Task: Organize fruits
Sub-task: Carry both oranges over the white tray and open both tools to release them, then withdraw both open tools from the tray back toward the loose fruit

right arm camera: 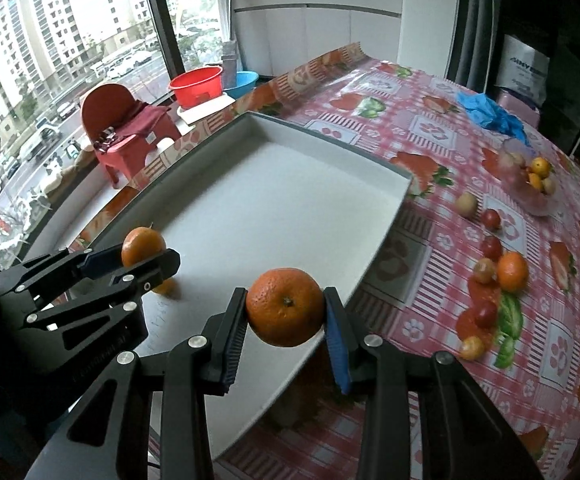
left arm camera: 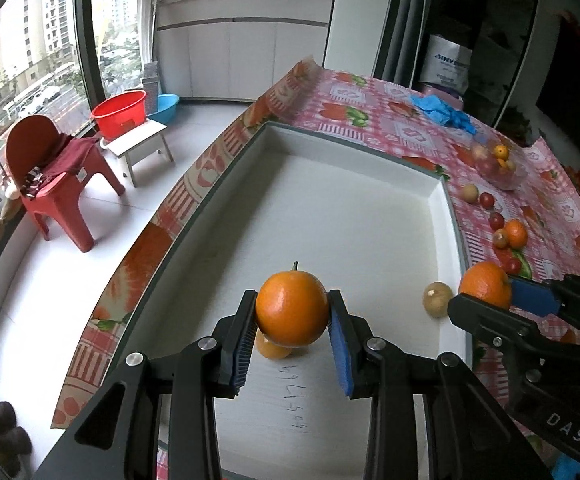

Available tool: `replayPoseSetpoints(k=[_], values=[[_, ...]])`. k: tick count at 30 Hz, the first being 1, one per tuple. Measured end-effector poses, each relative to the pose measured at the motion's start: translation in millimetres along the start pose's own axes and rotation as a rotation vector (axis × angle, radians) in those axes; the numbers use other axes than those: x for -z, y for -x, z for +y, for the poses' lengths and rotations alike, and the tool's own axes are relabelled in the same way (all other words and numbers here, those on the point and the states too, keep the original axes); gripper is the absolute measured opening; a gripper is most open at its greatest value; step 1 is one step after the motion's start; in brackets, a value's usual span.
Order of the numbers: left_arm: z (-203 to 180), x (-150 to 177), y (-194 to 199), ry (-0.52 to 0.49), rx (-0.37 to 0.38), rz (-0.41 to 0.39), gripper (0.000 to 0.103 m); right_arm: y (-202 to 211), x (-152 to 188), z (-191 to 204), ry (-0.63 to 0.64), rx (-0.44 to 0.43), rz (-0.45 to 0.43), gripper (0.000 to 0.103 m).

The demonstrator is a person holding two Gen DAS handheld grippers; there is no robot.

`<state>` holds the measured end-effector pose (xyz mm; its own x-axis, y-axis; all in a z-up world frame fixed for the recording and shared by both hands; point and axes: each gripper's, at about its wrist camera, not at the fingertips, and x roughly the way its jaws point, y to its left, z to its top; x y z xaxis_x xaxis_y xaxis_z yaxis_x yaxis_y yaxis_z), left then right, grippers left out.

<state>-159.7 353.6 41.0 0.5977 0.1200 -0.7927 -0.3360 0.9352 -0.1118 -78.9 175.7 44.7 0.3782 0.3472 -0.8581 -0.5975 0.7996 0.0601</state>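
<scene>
Pink checked cloth: covers the desk [left arm camera: 402, 100], printed with strawberries and flowers.
White tray: the tray [left arm camera: 448, 200], shallow with a grey outer edge, lies on the left part of the desk, its near end under both tools.
Left tool: the left tool [left arm camera: 292, 330] is narrowly parted and clamped on an orange [left arm camera: 292, 307], stem up, held above the near floor of the tray; seen from the right wrist, the same tool [right arm camera: 146, 258] stands at the tray's left edge.
Right tool: the right tool [right arm camera: 285, 320] is likewise narrowly parted and grips a second orange [right arm camera: 285, 306] between its pads, over the tray's near right rim.
Clear bowl: a transparent bowl [right arm camera: 530, 188] sits far right on the cloth with small orange and pale fruits inside.
Blue gloves: a crumpled pair of gloves [right arm camera: 490, 114] lies at the far right.
Loose fruit on cloth: a small orange [right arm camera: 512, 271], several cherry tomatoes [right arm camera: 492, 219] and a tan round fruit [right arm camera: 467, 204] lie scattered right of the tray.
In the tray: another tan fruit [left arm camera: 437, 299] rests by the right wall; a small orange fruit [left arm camera: 272, 348] sits on the tray floor beneath the left tool's orange.
</scene>
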Motion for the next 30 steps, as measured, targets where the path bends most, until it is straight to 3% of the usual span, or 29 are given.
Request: replayPoseSetpoints(k=[13, 20, 21, 23, 25, 28, 30], values=[[4, 2, -7, 0.002, -0.009, 0.007, 0.036, -19, -3, 6, 0.013, -0.027, 0.043, 0.042], [3, 2, -6, -0.005, -0.023, 0.011, 0.037, -8, -8, -1, -0.009, -0.013, 0.007, 0.067], [3, 2, -6, -0.001, -0.025, 0.015, 0.041, -6, -9, -4, -0.019, -0.01, 0.0, 0.074], [7, 2, -4, 0.023, -0.053, 0.009, 0.072, -3, -9, -13, -0.054, -0.013, -0.008, 0.086], [14, 1, 1, 0.056, -0.046, -0.02, 0.081, 0, -9, -22, -0.092, -0.02, -0.018, 0.087], [11, -2, 6, 0.057, -0.017, -0.019, 0.081, 4, -9, -32, -0.127, 0.039, -0.025, 0.093], [5, -3, 8, 0.032, -0.03, -0.024, 0.081, 8, -8, -38, -0.144, 0.068, -0.038, 0.103]])
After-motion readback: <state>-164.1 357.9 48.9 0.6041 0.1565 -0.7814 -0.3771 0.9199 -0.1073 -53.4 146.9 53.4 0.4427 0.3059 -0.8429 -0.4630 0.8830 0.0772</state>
